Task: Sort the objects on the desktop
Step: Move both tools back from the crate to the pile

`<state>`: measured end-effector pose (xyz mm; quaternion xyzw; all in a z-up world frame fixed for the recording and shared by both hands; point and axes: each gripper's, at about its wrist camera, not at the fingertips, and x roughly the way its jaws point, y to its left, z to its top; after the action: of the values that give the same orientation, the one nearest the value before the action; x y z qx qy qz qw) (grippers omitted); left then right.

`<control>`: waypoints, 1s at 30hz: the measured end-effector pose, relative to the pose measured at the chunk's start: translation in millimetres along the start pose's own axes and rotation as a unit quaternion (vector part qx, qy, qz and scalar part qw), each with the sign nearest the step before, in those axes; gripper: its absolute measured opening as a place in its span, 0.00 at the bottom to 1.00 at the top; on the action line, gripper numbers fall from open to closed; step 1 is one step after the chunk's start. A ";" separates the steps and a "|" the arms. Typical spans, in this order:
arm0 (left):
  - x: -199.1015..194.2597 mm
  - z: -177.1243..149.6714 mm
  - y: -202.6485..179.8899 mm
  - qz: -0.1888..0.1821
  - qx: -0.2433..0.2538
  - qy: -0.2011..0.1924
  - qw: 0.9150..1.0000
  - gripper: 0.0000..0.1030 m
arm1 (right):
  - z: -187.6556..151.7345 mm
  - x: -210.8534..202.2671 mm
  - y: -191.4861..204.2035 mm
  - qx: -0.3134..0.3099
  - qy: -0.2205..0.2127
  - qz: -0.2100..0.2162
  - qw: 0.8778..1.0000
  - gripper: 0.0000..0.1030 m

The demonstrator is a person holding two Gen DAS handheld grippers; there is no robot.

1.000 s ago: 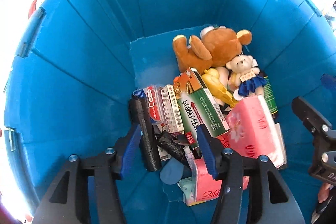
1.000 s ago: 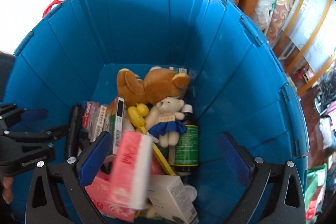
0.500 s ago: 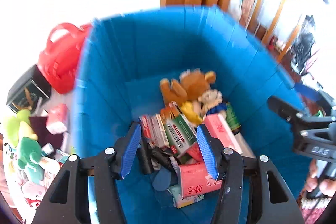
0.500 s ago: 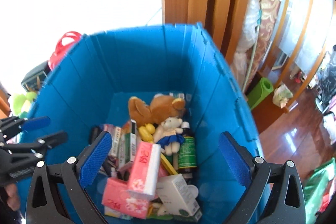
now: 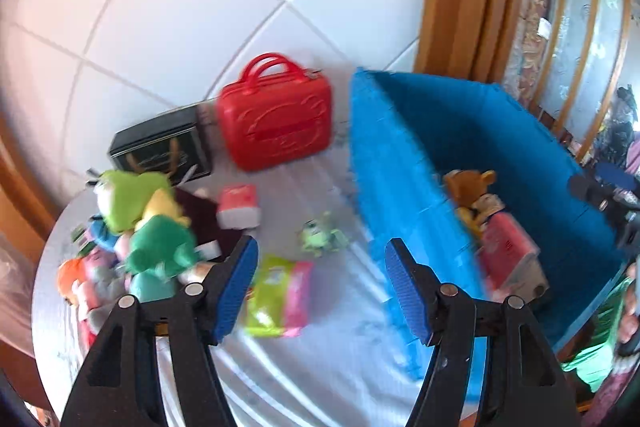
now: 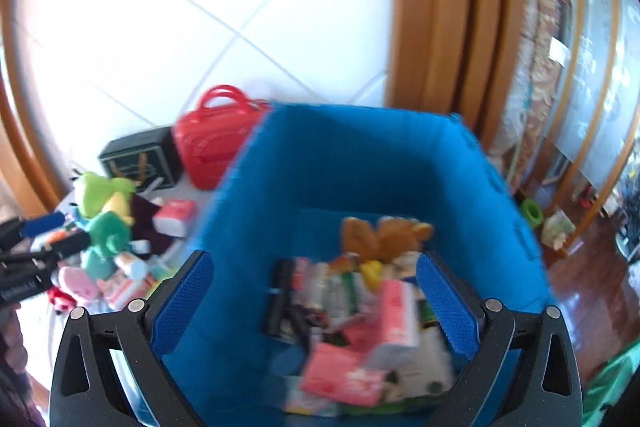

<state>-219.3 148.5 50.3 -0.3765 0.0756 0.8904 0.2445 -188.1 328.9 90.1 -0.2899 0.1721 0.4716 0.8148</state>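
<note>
Left tool [image 5: 318, 287] pointed steeply down at the surface [image 5: 340, 359], jaws opening, nothing between them. Its blue pads [image 5: 236, 283] framed a green-and-pink packet [image 5: 280, 297] lying on the bare cloth near the surface's middle. Frame was motion-blurred.

Right tool [image 6: 316, 303] was released, jaws wide and empty, angled down over the blue bin [image 6: 360, 163]. It hung above the bin's near rim, pads on either side of the bin's contents in view.

The bin stood at the right edge of the surface. Inside: a brown teddy bear [image 6: 384, 233] at the far end, pink tissue packs [image 6: 344, 373] at the near end, boxes and a black item between them, too blurred to name.

Unsorted things sat along the left edge of the surface: a green plush pile [image 5: 148, 223], a pink-and-white pack [image 5: 239, 206] beside it, and a small green toy [image 5: 318, 237] just beside the bin's left wall. A red carry case [image 5: 276, 119] and a black box [image 5: 160, 151] stood at the far edge, touching each other, the case just beside the bin's far-left corner.

From the right wrist view, the left tool showed at the left edge, over the plush pile.
</note>
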 end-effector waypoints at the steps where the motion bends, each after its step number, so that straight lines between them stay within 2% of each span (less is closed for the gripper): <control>1: -3.8 -10.1 18.6 0.011 0.001 0.003 1.000 0.64 | -1.8 -2.0 17.3 -0.002 -0.004 0.007 1.000 1.00; 8: -10.2 -75.7 154.5 0.088 -0.015 0.040 0.995 0.64 | -22.0 0.7 118.9 0.002 -0.001 0.055 0.998 1.00; 10: -3.3 -94.5 185.7 0.093 -0.027 0.056 0.994 0.64 | -31.8 10.7 141.0 -0.006 0.016 0.076 0.997 1.00; 13: 10.5 -119.2 219.5 0.078 -0.054 0.086 0.992 0.64 | -48.0 31.6 167.0 -0.016 0.053 0.082 0.995 1.00; 16: 26.5 -135.4 231.5 0.070 -0.069 0.102 0.990 0.64 | -64.9 57.2 186.7 -0.033 0.092 0.084 0.992 1.00; 21: 58.9 -151.5 224.7 0.052 -0.088 0.128 0.986 0.64 | -81.0 98.0 207.9 -0.071 0.133 0.122 0.981 1.00; 26: 98.0 -147.4 212.3 0.042 -0.102 0.150 0.982 0.64 | -93.5 149.3 215.5 -0.079 0.178 0.158 0.968 1.00; 30: 128.6 -144.5 207.5 0.026 -0.105 0.170 0.980 0.64 | -107.6 185.6 215.9 -0.072 0.217 0.157 0.961 1.00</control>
<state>-306.7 -29.2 -152.8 -0.5438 0.0323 0.8224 0.1642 -284.2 468.3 -162.7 -0.4127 0.3535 0.5308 0.6504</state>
